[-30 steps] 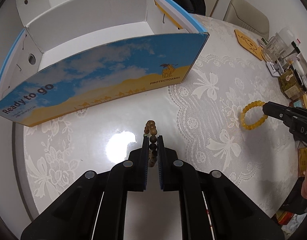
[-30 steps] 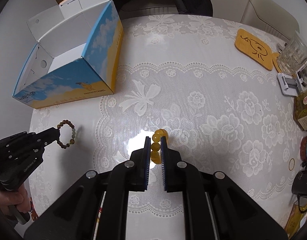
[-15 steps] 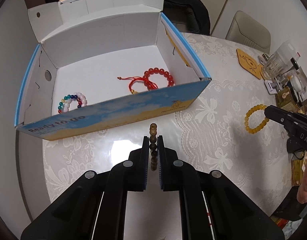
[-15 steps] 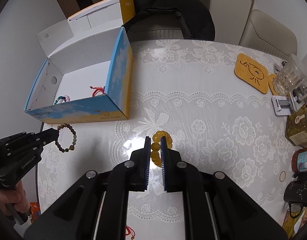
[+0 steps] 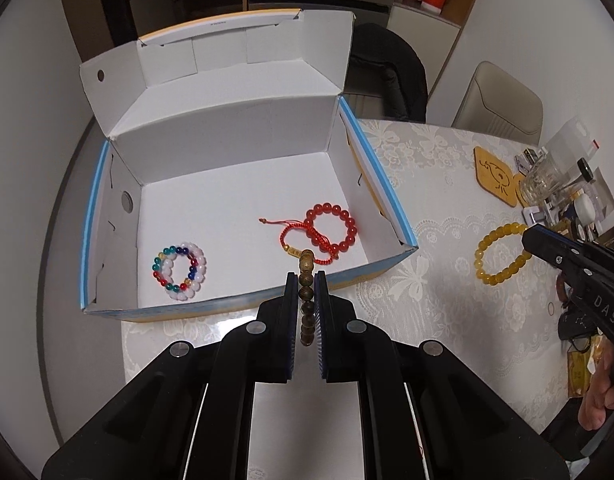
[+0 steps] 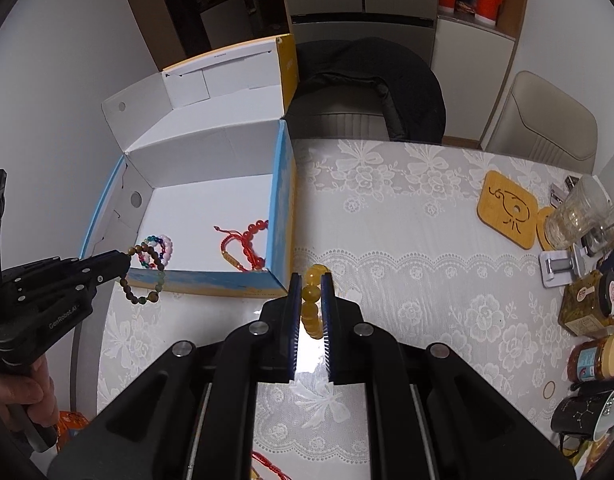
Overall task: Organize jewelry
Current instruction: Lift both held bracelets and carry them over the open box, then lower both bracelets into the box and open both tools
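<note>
My left gripper point(image 5: 305, 280) is shut on a brown wooden bead bracelet point(image 5: 306, 276) and holds it in the air at the near wall of the open blue-and-yellow box point(image 5: 371, 168). The bracelet also shows hanging from it in the right wrist view point(image 6: 145, 276). My right gripper point(image 6: 310, 280) is shut on a yellow bead bracelet point(image 6: 311, 304), raised over the table right of the box; it also shows in the left wrist view point(image 5: 499, 252). In the box lie a multicoloured bead bracelet point(image 5: 179, 270), a red bead bracelet point(image 5: 333, 226) and a red cord bracelet point(image 5: 303, 240).
A lace cloth point(image 6: 407, 240) covers the round table. A wooden coaster point(image 6: 507, 208), a glass point(image 6: 575, 216), jars point(image 6: 587, 300) and a black mug point(image 6: 587, 412) crowd the right edge. A red cord point(image 6: 267, 464) lies near the front. A dark chair point(image 6: 371, 92) stands behind.
Both grippers have risen with their bracelets. The left one has moved up toward the box's near wall, so the box's inside now shows.
</note>
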`<move>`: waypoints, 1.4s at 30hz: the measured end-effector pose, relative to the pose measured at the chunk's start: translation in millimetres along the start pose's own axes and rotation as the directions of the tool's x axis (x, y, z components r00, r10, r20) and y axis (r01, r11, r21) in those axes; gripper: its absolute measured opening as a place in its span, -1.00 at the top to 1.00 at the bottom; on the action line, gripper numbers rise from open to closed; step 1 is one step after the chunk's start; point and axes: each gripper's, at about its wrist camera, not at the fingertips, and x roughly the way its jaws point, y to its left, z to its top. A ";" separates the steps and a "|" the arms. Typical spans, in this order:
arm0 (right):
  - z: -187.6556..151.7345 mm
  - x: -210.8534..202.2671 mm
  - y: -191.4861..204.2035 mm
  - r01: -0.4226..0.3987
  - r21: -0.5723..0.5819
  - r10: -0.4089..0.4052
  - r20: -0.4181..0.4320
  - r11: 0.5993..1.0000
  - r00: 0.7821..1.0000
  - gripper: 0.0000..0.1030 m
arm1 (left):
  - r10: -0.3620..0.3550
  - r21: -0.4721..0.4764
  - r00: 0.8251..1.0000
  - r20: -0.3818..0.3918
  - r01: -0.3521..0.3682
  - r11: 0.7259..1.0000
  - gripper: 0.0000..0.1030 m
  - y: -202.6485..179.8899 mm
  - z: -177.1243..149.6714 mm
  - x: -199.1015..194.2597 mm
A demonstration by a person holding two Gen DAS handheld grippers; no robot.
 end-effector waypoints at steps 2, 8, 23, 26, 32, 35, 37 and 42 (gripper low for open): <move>7.8 -3.2 7.2 -0.003 -0.011 0.003 0.011 1.000 1.000 0.83 | 0.001 -0.002 1.000 0.008 -0.001 1.000 0.86 5.7 6.6 -4.0; 32.4 -5.7 34.8 -0.014 -0.049 0.016 0.024 0.999 1.000 0.83 | -0.009 -0.035 1.000 0.020 0.009 0.999 0.86 28.7 23.4 -11.4; 65.1 38.5 101.3 -0.053 -0.121 0.051 -0.023 0.991 0.998 0.83 | 0.022 -0.095 1.000 -0.015 -0.023 0.995 0.85 96.0 37.6 10.9; 66.7 56.8 106.2 -0.054 -0.117 0.049 -0.043 0.992 0.998 0.83 | 0.024 -0.107 0.999 -0.033 -0.028 0.994 0.85 111.1 37.2 22.0; 66.7 97.1 109.9 -0.052 -0.097 0.042 -0.101 0.994 0.994 0.83 | 0.032 -0.127 0.997 -0.069 -0.041 0.991 0.85 137.9 37.1 49.7; 65.5 115.7 110.9 -0.046 -0.097 0.034 -0.130 0.994 0.991 0.83 | 0.029 -0.134 0.996 -0.090 -0.041 0.990 0.85 146.2 36.2 65.6; 64.7 127.4 111.0 -0.043 -0.094 0.028 -0.150 0.995 0.988 0.83 | 0.028 -0.141 0.994 -0.102 -0.042 0.989 0.85 150.2 35.3 76.0; 61.2 150.3 110.0 -0.037 -0.097 0.018 -0.189 0.995 0.982 0.83 | 0.028 -0.150 0.990 -0.137 -0.049 0.987 0.85 156.7 29.0 101.0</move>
